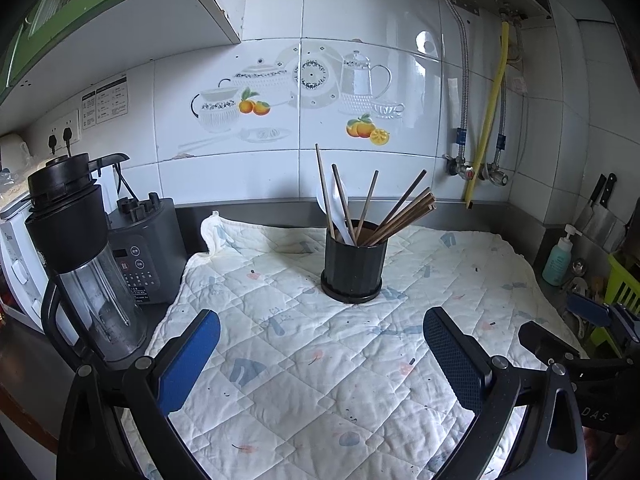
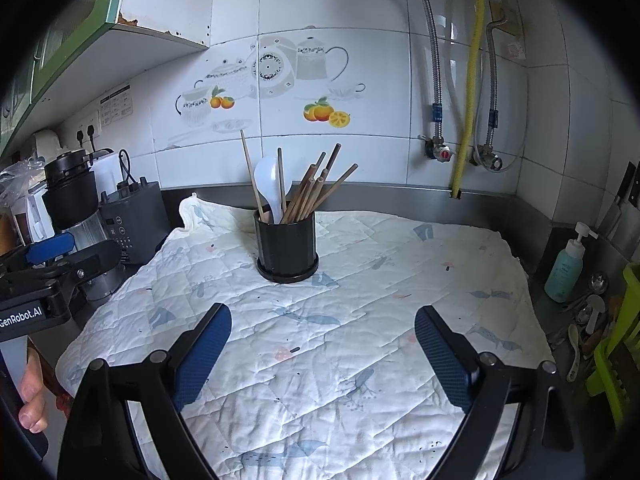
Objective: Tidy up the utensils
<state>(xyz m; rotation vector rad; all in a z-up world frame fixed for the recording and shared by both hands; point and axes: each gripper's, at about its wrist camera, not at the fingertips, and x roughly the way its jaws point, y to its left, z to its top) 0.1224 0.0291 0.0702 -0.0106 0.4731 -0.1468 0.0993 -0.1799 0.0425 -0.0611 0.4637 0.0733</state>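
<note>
A black ribbed utensil holder (image 1: 353,267) (image 2: 286,249) stands upright on a quilted white cloth (image 1: 312,360) (image 2: 320,340). Several brown chopsticks (image 1: 404,212) (image 2: 310,192) and a white spoon (image 1: 338,210) (image 2: 269,184) stick out of it. My left gripper (image 1: 322,332) hovers open over the cloth, short of the holder, with nothing between its blue pads. My right gripper (image 2: 323,330) is likewise open and empty, a little nearer than the holder. Each gripper shows at the edge of the other's view.
A blender jug (image 1: 86,264) and its grey base (image 1: 146,248) stand left of the cloth. At the right are a teal pump bottle (image 2: 566,268), loose spoons (image 2: 588,316) and a green rack (image 2: 618,344). Knives (image 1: 600,200) hang on the right wall. A hand (image 2: 34,396) holds the left gripper.
</note>
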